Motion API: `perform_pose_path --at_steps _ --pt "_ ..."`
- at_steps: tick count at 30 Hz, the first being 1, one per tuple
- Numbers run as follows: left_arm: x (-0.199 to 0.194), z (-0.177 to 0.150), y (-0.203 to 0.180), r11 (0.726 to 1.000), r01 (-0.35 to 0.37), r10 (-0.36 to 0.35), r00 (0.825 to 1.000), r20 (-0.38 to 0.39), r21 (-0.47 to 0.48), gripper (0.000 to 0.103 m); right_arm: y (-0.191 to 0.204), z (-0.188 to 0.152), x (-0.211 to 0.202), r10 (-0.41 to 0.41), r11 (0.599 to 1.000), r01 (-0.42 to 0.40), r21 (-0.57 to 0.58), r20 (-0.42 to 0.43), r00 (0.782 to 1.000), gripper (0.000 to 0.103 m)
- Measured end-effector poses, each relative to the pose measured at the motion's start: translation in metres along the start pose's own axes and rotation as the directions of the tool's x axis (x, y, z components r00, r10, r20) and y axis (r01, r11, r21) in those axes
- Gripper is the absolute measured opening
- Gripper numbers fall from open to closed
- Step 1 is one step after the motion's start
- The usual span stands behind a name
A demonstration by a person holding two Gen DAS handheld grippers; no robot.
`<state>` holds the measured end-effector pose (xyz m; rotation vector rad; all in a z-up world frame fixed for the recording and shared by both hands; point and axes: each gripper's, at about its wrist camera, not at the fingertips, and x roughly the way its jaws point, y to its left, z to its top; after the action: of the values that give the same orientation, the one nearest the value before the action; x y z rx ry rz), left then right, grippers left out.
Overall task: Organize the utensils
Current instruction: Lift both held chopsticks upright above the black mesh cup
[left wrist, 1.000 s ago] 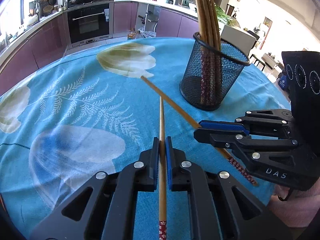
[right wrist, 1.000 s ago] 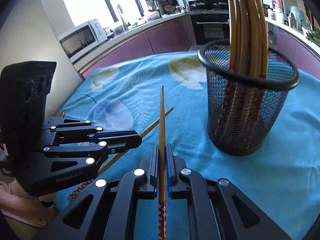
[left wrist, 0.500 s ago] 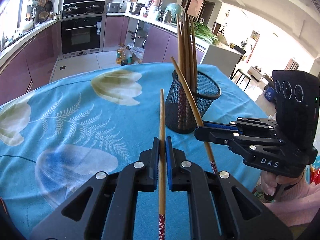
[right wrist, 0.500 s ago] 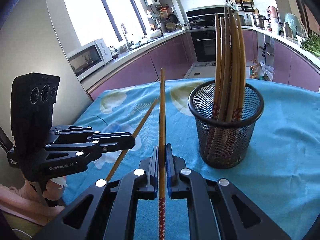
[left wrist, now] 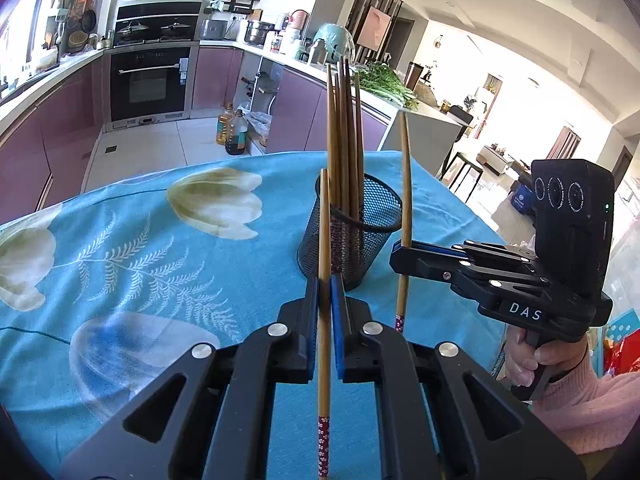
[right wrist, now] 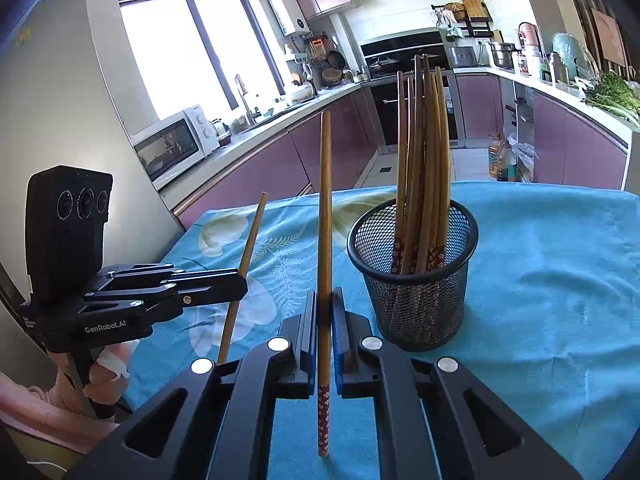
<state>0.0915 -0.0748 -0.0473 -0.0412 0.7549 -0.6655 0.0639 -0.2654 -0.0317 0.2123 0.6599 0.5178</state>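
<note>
Left gripper (left wrist: 325, 292): we see it low centre, clamped on one wooden chopstick (left wrist: 324, 320).
Right gripper (right wrist: 325, 304): low centre of its view, clamped on another chopstick (right wrist: 325, 240).
Mesh holder (right wrist: 416, 300): right of centre on the blue tablecloth (right wrist: 560, 280), standing chopsticks (right wrist: 424, 160) inside.

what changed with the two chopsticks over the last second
Both grippers lifted and tilted their chopsticks up off the tablecloth, from lying low to nearly upright beside the mesh holder. The left gripper and right gripper stayed shut on one chopstick each; the holder and its chopsticks did not move.
</note>
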Motion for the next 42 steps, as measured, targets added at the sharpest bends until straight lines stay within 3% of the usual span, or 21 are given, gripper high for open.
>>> perform_pose_path --at_steps 42 --pt "-0.015 0.021 -0.013 0.997 0.071 -0.073 0.994 0.086 0.025 0.007 -0.005 0.016 -0.028 -0.041 0.999 0.042 -0.01 0.108 0.993 0.006"
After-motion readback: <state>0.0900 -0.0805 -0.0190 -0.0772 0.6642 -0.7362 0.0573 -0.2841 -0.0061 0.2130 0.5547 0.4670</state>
